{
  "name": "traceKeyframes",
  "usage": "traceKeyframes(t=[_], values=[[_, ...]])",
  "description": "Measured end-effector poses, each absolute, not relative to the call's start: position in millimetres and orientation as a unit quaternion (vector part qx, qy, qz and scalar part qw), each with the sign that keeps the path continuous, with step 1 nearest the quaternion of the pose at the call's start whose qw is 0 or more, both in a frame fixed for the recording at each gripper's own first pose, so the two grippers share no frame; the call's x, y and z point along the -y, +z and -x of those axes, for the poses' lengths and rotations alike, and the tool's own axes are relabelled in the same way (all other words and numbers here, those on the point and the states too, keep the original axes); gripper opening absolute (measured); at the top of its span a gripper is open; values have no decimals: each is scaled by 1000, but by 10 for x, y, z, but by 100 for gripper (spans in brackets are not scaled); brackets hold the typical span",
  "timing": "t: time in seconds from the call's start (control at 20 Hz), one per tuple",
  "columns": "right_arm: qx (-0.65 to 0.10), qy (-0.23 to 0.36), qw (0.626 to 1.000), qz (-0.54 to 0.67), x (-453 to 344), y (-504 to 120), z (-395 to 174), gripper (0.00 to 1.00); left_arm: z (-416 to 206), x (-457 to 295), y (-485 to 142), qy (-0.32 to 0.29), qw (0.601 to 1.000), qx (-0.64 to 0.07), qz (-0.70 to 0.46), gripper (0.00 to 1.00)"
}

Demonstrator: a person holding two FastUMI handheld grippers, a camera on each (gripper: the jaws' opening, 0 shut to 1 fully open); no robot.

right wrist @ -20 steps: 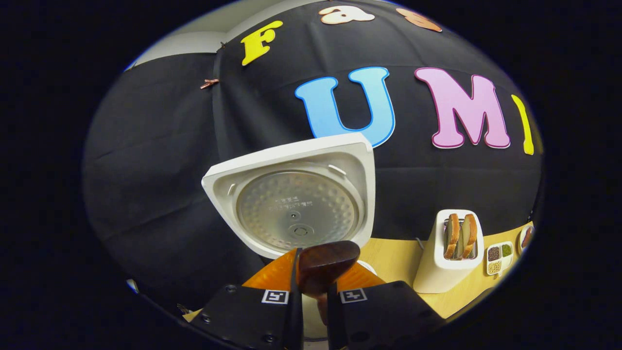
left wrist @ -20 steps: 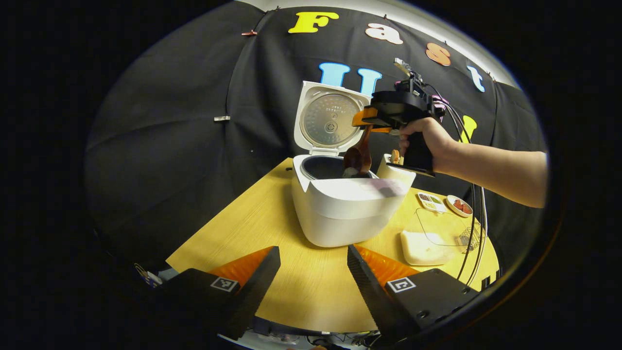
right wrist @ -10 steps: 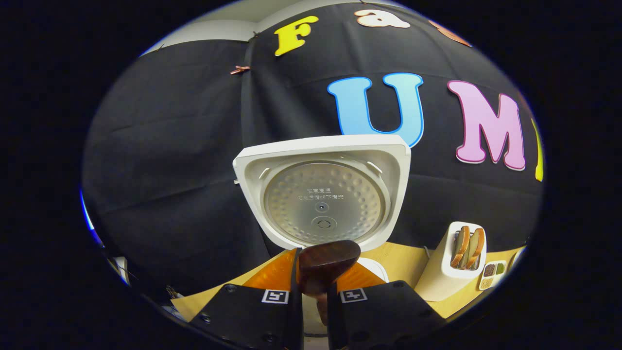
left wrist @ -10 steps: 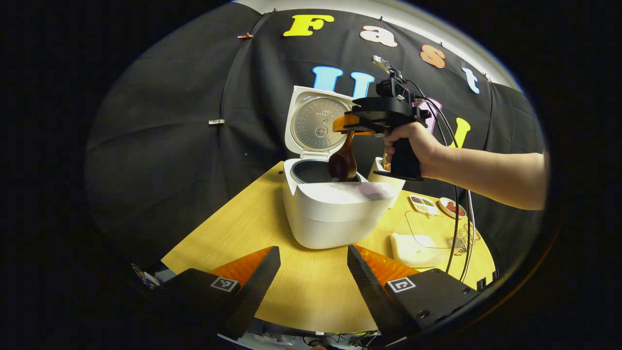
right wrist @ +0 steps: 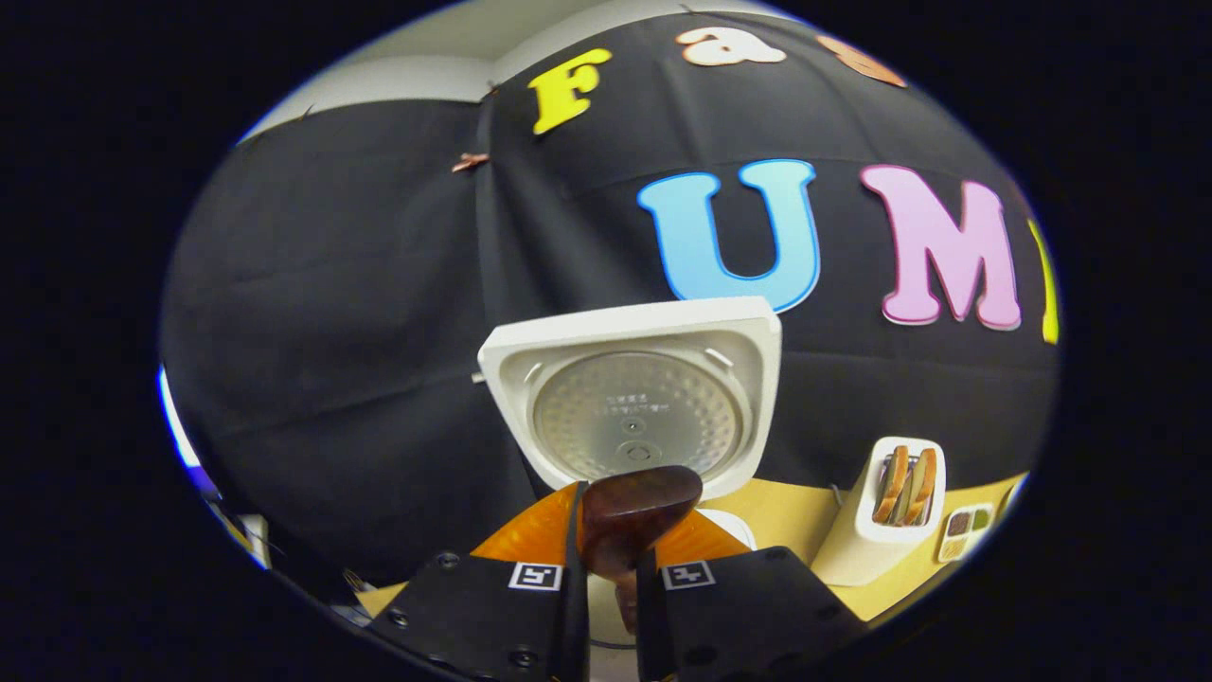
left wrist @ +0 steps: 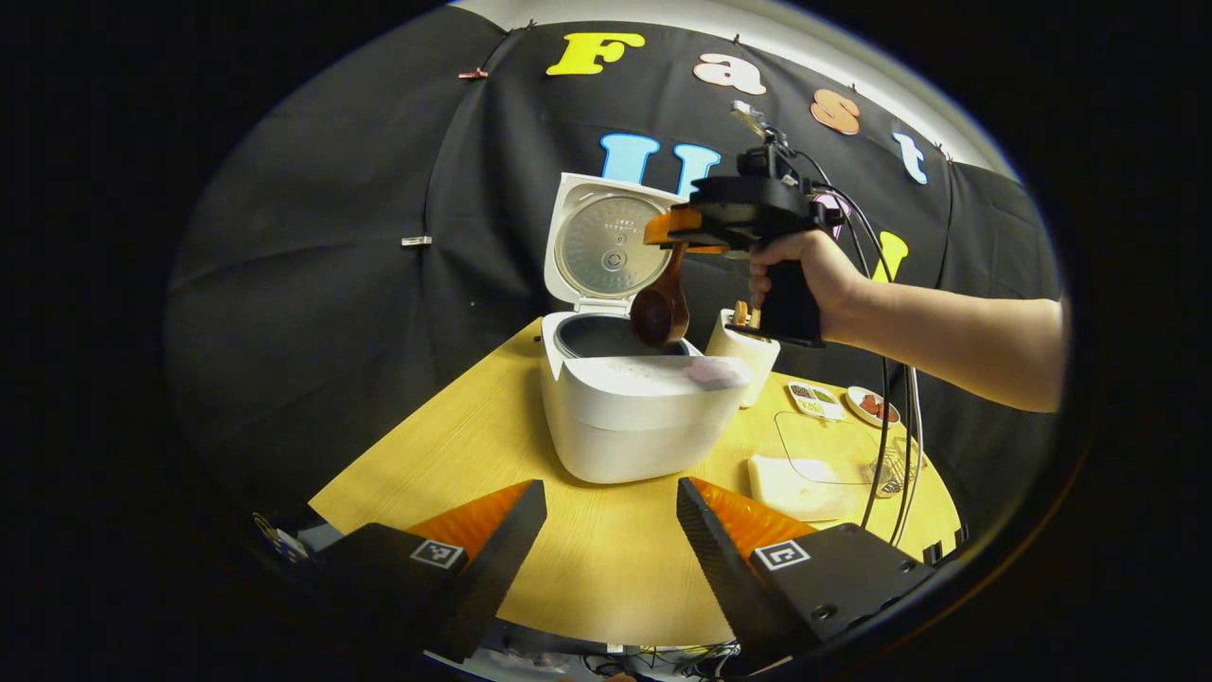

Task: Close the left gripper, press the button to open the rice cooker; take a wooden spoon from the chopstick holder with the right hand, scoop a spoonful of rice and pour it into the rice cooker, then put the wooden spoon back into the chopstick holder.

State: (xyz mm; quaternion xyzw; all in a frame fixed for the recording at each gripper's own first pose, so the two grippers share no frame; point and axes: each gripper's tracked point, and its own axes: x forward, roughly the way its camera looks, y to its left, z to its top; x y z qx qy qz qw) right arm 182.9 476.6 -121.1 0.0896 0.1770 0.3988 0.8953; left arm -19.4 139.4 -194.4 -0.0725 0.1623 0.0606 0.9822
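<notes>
The right tool [left wrist: 677,237] is clenched on the handle of the wooden spoon [left wrist: 661,311], whose bowl hangs downward just above the open rice cooker [left wrist: 630,403] on the worktop [left wrist: 606,559]; the lid [right wrist: 636,403] stands upright. The pouring step looks finished or nearly so. Next, I judge, the spoon must go to the chopstick holder [left wrist: 745,343] just right of the cooker, handle kept upright. The left tool [left wrist: 606,530] hovers near, released and empty.
</notes>
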Motion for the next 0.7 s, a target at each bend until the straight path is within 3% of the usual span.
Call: traceKeyframes(t=[0.15, 0.2, 0.3, 0.35, 0.4, 0.7], values=[[-184, 366, 901, -144, -4319, -972, -1950, 19, 177, -1200, -1908, 46, 983, -159, 83, 96], [-179, 350, 906, -155, -4087, -882, -1986, 23, 171, -1100, -1899, 38, 983, -157, 85, 96], [-162, 316, 917, -183, -3571, -659, -2055, 23, 134, -899, -1854, 20, 985, -152, 82, 96], [-153, 298, 922, -196, -3275, -556, -2101, 19, 109, -788, -1828, 9, 986, -148, 80, 96], [-146, 278, 927, -206, -2975, -486, -2138, 23, 83, -679, -1816, -3, 986, -147, 78, 96], [-128, 150, 953, -230, -1044, -458, -2253, 23, -45, -121, -1778, -50, 985, -152, 68, 96]])
